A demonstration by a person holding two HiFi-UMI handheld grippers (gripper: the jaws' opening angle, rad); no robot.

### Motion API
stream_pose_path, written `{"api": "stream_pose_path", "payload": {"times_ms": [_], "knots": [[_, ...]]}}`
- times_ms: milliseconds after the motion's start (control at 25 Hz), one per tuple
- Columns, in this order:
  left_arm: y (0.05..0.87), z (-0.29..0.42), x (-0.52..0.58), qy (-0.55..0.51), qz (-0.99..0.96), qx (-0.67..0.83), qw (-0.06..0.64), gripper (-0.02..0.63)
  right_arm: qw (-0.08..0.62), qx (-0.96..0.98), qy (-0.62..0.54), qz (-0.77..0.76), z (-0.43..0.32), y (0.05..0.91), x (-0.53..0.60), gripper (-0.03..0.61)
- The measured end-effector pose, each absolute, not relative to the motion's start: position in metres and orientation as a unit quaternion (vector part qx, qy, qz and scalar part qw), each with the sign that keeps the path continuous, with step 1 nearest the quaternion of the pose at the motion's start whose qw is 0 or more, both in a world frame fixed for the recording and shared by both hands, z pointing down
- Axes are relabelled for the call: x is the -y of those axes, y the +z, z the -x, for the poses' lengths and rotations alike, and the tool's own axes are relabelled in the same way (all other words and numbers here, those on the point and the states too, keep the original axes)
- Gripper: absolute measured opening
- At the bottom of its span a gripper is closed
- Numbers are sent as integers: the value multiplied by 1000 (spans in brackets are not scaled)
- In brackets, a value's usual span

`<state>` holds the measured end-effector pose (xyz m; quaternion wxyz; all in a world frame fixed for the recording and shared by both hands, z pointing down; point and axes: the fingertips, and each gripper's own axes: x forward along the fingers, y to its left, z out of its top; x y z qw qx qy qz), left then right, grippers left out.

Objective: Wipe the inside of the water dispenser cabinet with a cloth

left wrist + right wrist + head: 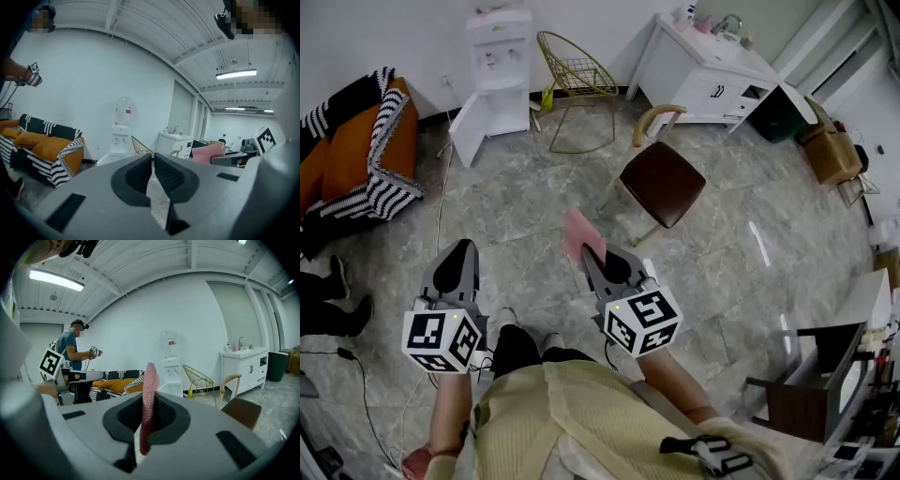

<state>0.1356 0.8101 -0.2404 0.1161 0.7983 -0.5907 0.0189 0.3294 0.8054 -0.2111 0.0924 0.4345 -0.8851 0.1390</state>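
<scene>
Your right claw (589, 255) pinches the pink cloth (578, 232), your left claw (459, 249) sits closed on nothing, while the water dispenser (500, 70) stands well apart at the wall, its cabinet interior too distant to make out.

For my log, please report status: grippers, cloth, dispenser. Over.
Right gripper shut on pink cloth. Left gripper shut, empty. Water dispenser across the room, cabinet door open. Brown chair off to the right.
</scene>
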Motion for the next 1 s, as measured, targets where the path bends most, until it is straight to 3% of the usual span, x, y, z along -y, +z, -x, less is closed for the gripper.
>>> {"api": "stream_pose_path", "payload": {"times_ms": [440,1000], "knots": [[-225,-127,-806,15,-796,591,130,31,89,883,169,-429,-322,-193,-798,26],[-205,-44,-704,19,-790,593,155,31,132,882,163,-422,-241,-190,-698,26]]}}
